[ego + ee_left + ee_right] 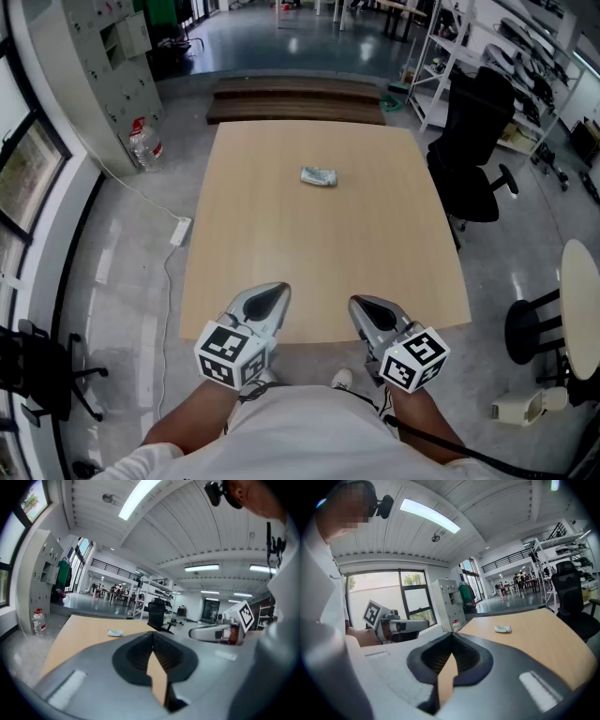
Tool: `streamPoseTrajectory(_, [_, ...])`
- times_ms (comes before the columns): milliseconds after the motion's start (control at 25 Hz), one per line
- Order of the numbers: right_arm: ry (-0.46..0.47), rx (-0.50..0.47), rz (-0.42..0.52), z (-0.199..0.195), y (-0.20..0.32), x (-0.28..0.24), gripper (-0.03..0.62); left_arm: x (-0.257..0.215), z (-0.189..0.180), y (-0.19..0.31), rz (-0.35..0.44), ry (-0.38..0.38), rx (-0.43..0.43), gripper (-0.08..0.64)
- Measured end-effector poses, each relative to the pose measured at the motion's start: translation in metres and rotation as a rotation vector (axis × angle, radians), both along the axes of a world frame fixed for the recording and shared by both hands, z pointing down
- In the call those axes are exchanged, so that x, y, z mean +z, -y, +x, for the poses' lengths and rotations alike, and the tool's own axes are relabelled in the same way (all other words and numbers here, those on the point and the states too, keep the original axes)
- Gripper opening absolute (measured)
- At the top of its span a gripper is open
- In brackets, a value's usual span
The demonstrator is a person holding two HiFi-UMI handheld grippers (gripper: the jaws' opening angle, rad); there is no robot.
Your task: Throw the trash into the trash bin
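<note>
You hold your left gripper (270, 295) over the near edge of the table (309, 253), jaws clenched on nothing, and your right gripper (364, 307) sits just beside it, clenched and empty too. The crumpled trash (319, 176) lies towards the table's far edge, well apart from both

The person is holding the left gripper (270, 298) and the right gripper (368, 311) side by side low in front of the body, a little apart, both pointing forward and tipping slightly downward. Each gripper's jaws are meeting at the tips with nothing between them. The left forearm (192, 417) and right forearm (427, 412) are reaching forward, angling slightly inward.
</note>
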State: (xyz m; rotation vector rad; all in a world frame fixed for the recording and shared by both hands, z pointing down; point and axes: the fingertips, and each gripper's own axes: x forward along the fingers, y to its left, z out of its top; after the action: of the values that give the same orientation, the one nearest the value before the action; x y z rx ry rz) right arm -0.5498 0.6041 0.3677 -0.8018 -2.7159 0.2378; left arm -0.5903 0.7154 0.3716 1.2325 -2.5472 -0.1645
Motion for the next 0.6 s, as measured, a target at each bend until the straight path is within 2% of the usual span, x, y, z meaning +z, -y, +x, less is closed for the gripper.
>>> streamPoseTrajectory(600, [0.024,-0.017,0.009,-0.002,-0.022,-0.004,0.003,0.006,-0.005,-0.015,-0.006,-0.012,0.010,0.008])
